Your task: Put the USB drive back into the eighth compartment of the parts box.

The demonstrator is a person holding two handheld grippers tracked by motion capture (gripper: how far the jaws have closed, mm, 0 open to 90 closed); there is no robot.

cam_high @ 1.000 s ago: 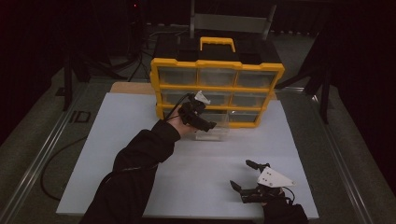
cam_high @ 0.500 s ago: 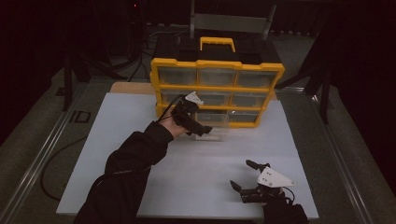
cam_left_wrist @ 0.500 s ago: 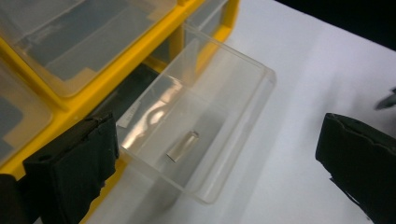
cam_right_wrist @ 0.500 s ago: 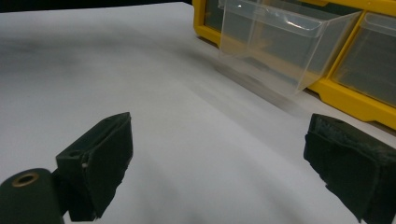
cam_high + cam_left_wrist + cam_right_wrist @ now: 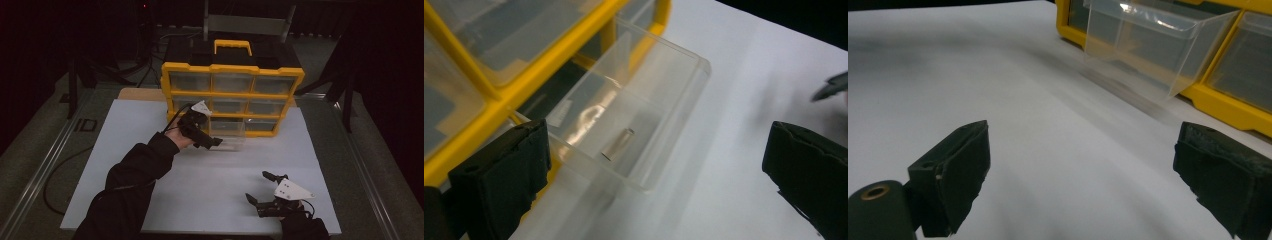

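text: none legible | labels: none | brands: none | numbers: none

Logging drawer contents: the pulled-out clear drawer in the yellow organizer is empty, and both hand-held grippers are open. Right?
Not quite. The clear drawer holds one small metal cylinder, as the left gripper view shows. The left hand-held gripper and right hand-held gripper are open, and the yellow organizer is as stated.

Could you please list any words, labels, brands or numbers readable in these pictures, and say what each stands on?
None can be read.
Yellow drawer organizer: no legible label or brand on its frame or handle.
Pulled-out clear drawer: plain plastic, holding a small metal cylinder with no marking.
White tabletop: blank.
Grey plate on the right claw: no text visible.
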